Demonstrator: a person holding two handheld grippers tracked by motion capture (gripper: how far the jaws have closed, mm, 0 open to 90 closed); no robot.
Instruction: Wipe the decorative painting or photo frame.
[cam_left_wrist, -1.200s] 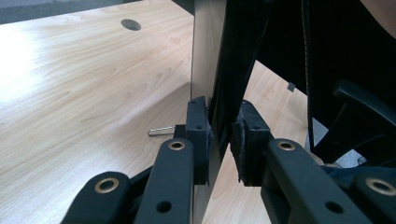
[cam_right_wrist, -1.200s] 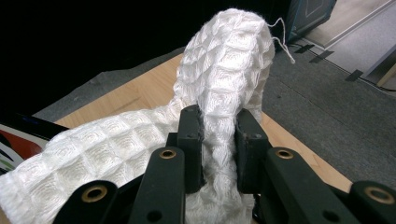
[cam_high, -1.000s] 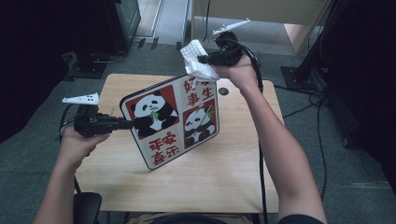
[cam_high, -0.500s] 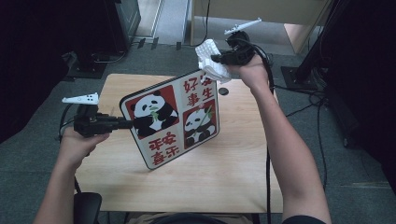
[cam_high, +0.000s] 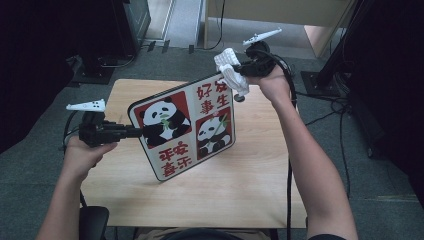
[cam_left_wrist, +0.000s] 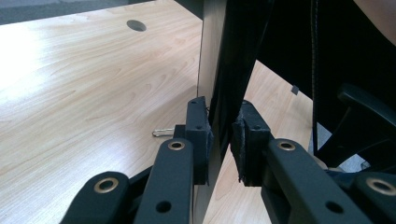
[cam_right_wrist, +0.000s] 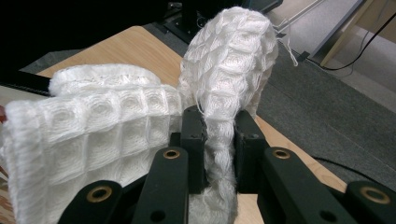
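Left tool (cam_high: 134, 132) clenched on left edge of panda board (cam_high: 185, 125), jaws either side of board's thin edge; same grip seen edge-on in left gripper view, board (cam_left_wrist: 212, 60) rising between the pads, pale rim and dark back visible. Board held up off counter (cam_high: 250, 170), tilted, lower corner near counter middle, upper right corner up by cloth. Printed face toward high camera: two panda pictures on red, red characters on white. Right tool (cam_high: 239, 70) grasping white waffle-weave cloth (cam_high: 231, 70), held at board's upper right corner, above far counter edge; cloth hanging down against board's top right edge, touching or just overlapping, can't tell which. In right gripper view, bunched strip of cloth (cam_right_wrist: 219, 154) pinched tight between jaws, one lobe standing up above them, wider fold spreading to the left. Right hand (cam_high: 272, 85) wrapped round tool handle, forearm stretched across right side of counter. Left hand (cam_high: 82, 152) at left counter edge, arm coming up from bottom. Small round dark hole (cam_high: 239, 98) in counter just below cloth, also seen in left gripper view (cam_left_wrist: 136, 25). Small metal clip-like thing (cam_left_wrist: 163, 132) on counter beside left tool's jaw, too small to identify. Grey carpet floor (cam_high: 380, 190) around counter, cables trailing on right.
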